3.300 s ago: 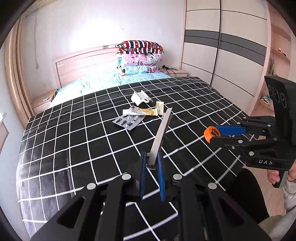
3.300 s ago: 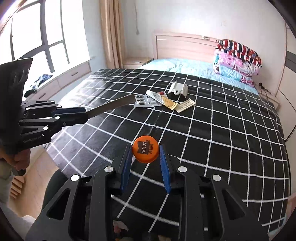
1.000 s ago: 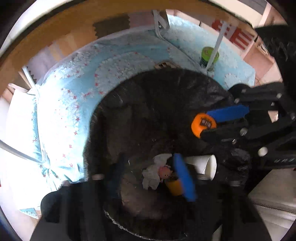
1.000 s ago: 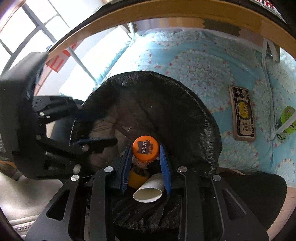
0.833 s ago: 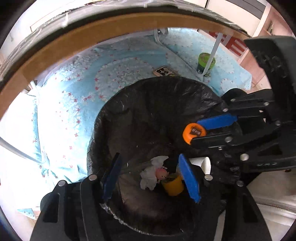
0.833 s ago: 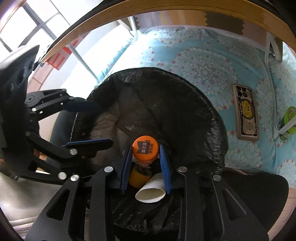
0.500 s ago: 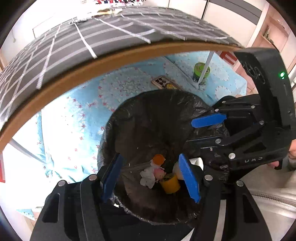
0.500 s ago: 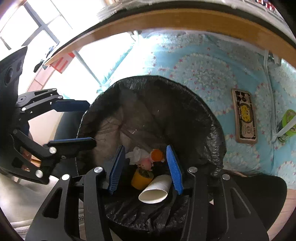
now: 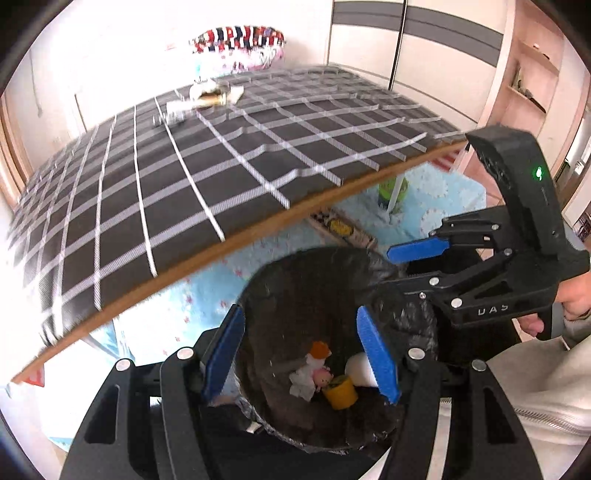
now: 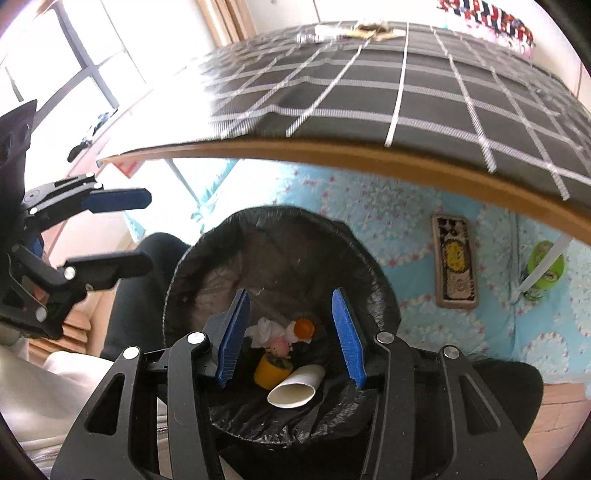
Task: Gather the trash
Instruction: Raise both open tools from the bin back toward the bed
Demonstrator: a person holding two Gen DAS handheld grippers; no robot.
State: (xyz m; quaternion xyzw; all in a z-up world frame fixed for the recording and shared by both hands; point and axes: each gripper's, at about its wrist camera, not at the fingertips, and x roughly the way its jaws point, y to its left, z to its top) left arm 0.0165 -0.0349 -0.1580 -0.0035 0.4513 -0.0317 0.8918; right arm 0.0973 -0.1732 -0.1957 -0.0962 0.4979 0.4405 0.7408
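A bin lined with a black bag [image 9: 280, 266] [image 10: 369, 258] stands on the floor below the table edge. Inside lie an orange cap [image 9: 319, 348] [image 10: 303, 327], a crumpled tissue [image 10: 264, 328], a yellow cup [image 10: 273, 369] and a white paper cup [image 10: 295, 386]. My left gripper [image 9: 301, 354] [image 10: 144, 232] hangs open over the bin, holding nothing. My right gripper [image 10: 291, 330] [image 9: 402, 266] is open too, with nothing between its pads. More trash [image 9: 207, 98] [image 10: 354, 31] lies in a small cluster far back on the black checked table [image 9: 184, 177].
The table's wooden edge [image 10: 332, 155] overhangs a blue patterned mat [image 10: 369, 206]. On the mat lie a flat phone-like case [image 10: 454, 266] and a green can [image 10: 545, 269] beside a white table leg. A person's hand [image 9: 572, 306] holds the right gripper.
The left gripper no longer holds the grey strip. The right gripper opened and the orange cap fell into the bin. Both grippers rose, bringing the table top into view.
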